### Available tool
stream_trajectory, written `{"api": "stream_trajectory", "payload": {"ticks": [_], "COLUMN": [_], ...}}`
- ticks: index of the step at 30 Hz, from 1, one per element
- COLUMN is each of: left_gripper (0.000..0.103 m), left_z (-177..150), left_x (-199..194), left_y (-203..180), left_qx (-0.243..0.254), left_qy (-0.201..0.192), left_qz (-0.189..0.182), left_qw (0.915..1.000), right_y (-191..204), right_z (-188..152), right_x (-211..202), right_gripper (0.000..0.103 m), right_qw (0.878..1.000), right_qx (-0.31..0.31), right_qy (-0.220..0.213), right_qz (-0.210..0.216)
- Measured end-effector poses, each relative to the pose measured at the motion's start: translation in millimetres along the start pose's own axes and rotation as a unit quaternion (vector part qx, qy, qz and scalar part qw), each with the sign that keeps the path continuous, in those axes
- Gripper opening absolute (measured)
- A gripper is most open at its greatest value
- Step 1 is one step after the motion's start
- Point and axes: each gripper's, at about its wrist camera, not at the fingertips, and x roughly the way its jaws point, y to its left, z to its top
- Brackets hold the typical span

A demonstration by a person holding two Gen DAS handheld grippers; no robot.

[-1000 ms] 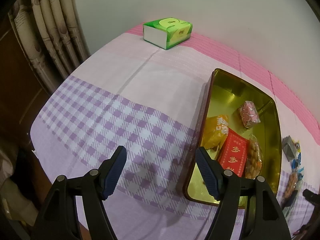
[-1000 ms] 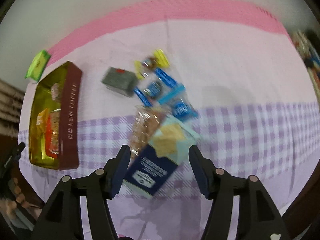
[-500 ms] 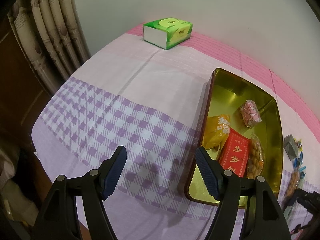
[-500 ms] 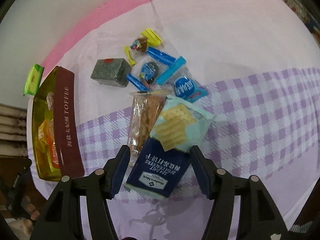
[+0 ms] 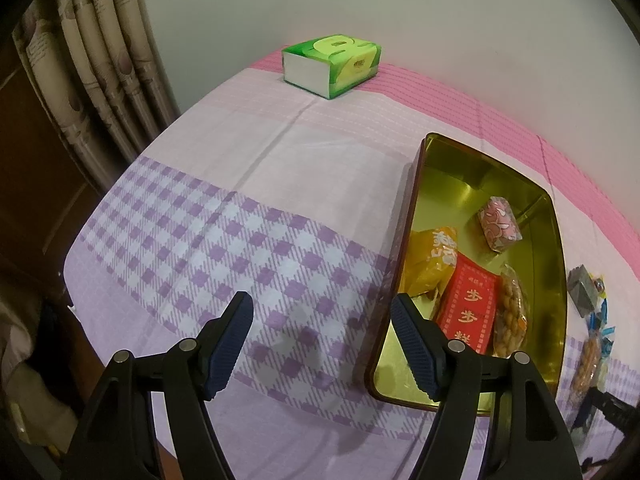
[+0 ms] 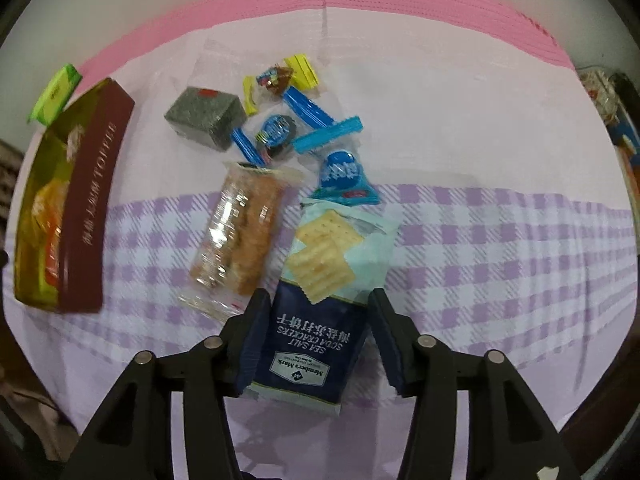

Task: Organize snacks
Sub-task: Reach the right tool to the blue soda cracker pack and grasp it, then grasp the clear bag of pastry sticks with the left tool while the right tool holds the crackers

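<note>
Fingers of the right gripper [image 6: 318, 344] stand spread on either side of the cracker packet [image 6: 320, 300], whose long axis runs straight away from them, not yet squeezed. Left gripper [image 5: 322, 342] hangs open over bare cloth beside the tin [image 5: 558, 240], so the right one is nearer. I count four snacks in the tin, and seven or so loose on the tablecloth [image 6: 500, 240].

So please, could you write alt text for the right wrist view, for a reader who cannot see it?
The open right gripper straddles a sea salt soda cracker packet lying on a pink and purple checked tablecloth. Beyond it lie a clear biscuit packet and small wrapped sweets, with a toffee tin at left.
</note>
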Motion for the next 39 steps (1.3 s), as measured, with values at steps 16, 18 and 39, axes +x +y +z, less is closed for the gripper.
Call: {"api": "stream_trajectory", "payload": {"ticks": [16,18,39], "left_gripper": [0.072,0.072,0.072], "left_z": [-5.2,-7.6,-70.8], "left_x": [-11.2,-17.1,-21.9], "left_y": [-28.3,-41.4,-267.9], "left_qx": [0.044,0.064,0.273], "left_qy": [-0.018,-0.025,0.031], "left_qz": [-0.001,-0.002,-0.165], "left_qw": [0.9988,0.9977,0.9471], "right_y": [-6.1,-16.6,-71.4], "right_z": [-26.8,-27.7,7.0], "right_x": [13.6,14.3,19.9], "right_gripper": [0.048,0.048,0.047], "right_qw": [0.998,0.998,0.991], "right_qx": [-0.053,-0.053,-0.079], "right_qy": [-0.028,-0.036,-0.11], "right_qz": [-0.01,-0.005,0.001]}}
